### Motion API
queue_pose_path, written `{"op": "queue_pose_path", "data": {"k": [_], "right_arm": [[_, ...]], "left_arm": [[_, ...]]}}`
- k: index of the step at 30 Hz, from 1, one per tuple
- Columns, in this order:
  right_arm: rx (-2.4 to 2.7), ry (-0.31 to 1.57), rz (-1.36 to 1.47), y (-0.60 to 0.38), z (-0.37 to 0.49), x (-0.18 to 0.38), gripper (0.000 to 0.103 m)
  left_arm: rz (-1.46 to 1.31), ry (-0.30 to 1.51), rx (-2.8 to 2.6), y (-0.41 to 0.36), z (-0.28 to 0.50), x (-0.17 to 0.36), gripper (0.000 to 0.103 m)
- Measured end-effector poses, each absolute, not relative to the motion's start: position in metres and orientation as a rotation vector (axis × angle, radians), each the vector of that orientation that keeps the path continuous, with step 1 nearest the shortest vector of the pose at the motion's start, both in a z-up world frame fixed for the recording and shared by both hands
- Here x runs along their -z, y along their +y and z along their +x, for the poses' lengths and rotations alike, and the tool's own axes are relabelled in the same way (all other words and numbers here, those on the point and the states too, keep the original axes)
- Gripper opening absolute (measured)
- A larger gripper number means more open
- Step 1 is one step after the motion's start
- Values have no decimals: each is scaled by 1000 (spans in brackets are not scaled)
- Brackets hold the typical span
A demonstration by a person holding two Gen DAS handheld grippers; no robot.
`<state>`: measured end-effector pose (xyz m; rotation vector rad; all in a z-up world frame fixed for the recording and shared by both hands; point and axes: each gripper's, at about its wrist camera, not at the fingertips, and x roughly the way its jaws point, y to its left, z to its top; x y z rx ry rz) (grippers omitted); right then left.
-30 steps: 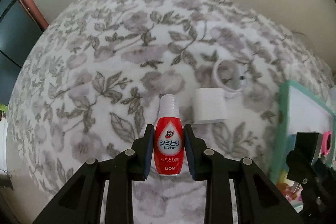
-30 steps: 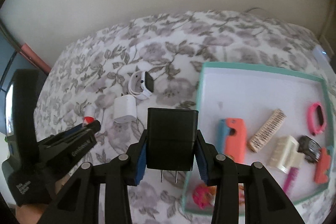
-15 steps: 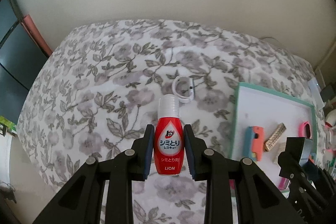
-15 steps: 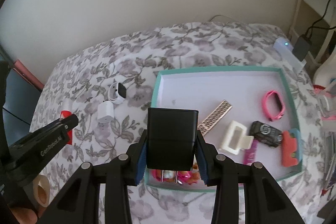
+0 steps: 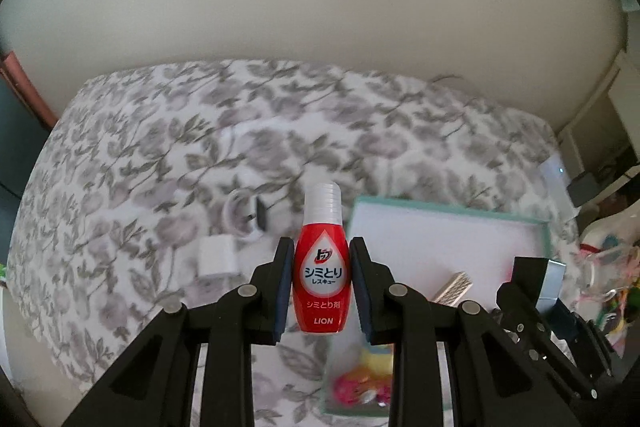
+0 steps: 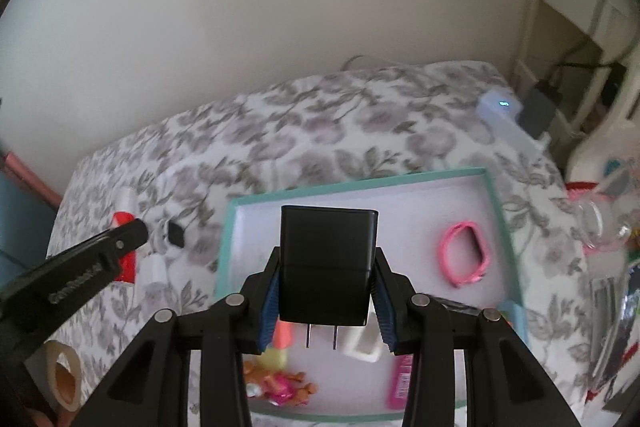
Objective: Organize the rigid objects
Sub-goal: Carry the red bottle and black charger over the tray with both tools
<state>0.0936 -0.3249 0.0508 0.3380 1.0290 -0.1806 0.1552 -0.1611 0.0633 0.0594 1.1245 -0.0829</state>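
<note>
My left gripper [image 5: 322,283] is shut on a small red bottle [image 5: 322,279] with a clear cap, held upright above the floral cloth, just left of the teal-rimmed tray [image 5: 452,217]. My right gripper [image 6: 326,291] is shut on a black plug adapter [image 6: 327,263], prongs pointing down, held over the tray [image 6: 360,187]. The tray holds a pink band [image 6: 464,255], a white clip [image 6: 362,347], a pink tube [image 6: 400,383] and small toys [image 6: 280,383]. The left gripper's arm [image 6: 80,267] shows at the left in the right wrist view.
A white charger cube [image 5: 216,257] and a smartwatch on a white band [image 5: 246,219] lie on the cloth left of the tray. A tape roll [image 6: 62,377] sits at the near left. A white device [image 6: 500,107], cables and clutter stand at the right edge.
Both grippers have risen and tilted, so more wall shows. The left gripper has swung right toward the tray with the bottle. The right gripper still holds the adapter over the tray.
</note>
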Motion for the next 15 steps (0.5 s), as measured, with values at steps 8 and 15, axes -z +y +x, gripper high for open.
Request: {"op": "queue_pose_path", "data": {"k": [8, 15], "right_arm": [[224, 1006, 439, -356, 80, -47, 43], [272, 1055, 443, -372, 89, -16, 43]], "left_arm": [[79, 1114, 142, -190, 144, -59, 29], [100, 1158, 171, -210, 157, -24, 29]]}}
